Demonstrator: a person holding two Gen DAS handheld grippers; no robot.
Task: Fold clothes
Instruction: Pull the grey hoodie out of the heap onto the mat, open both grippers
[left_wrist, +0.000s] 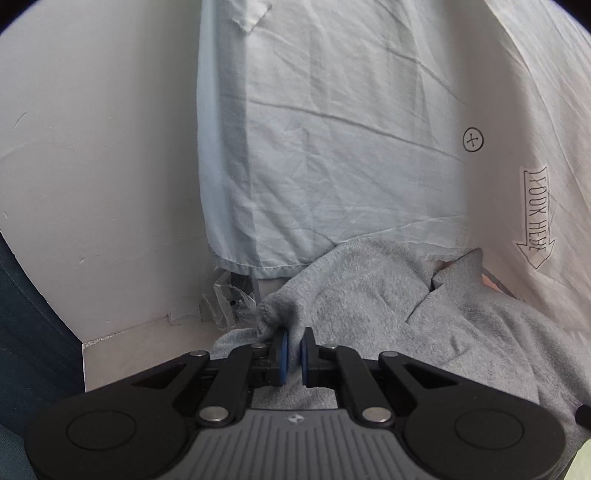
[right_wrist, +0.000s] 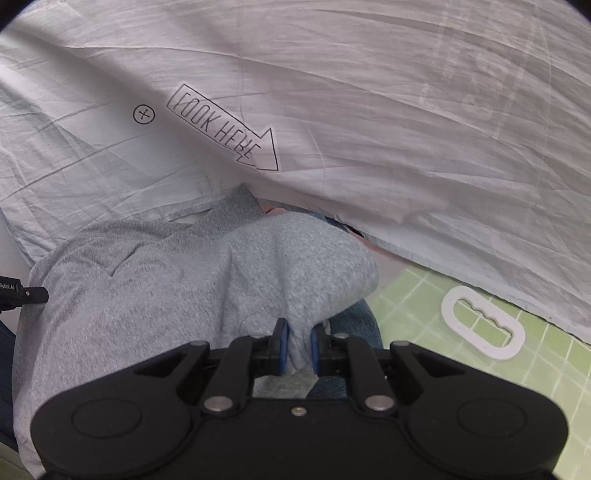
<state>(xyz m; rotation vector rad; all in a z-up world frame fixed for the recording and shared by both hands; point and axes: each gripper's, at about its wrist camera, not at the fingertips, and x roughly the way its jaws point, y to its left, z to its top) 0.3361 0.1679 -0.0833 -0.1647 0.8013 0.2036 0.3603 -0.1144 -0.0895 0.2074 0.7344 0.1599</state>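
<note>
A grey fleece sweater (left_wrist: 388, 306) lies bunched in front of a hanging pale sheet. My left gripper (left_wrist: 294, 350) is shut on a fold at the sweater's left edge, the blue pads (left_wrist: 283, 350) pinching the cloth. In the right wrist view the same grey sweater (right_wrist: 184, 280) spreads to the left and humps up in the middle. My right gripper (right_wrist: 298, 349) is shut on a pinch of that hump, fabric squeezed between its blue pads (right_wrist: 282, 347). A black tip of the left gripper (right_wrist: 22, 293) pokes in at the left edge.
A pale blue sheet (left_wrist: 332, 129) hangs behind, with a circled cross (right_wrist: 144, 113) and a "LOOK HERE" arrow (right_wrist: 221, 127). A white wall (left_wrist: 92, 147) stands left. A green gridded mat (right_wrist: 461, 369) lies right, bearing a white plastic ring (right_wrist: 482, 321). Blue denim (right_wrist: 354, 317) shows under the sweater.
</note>
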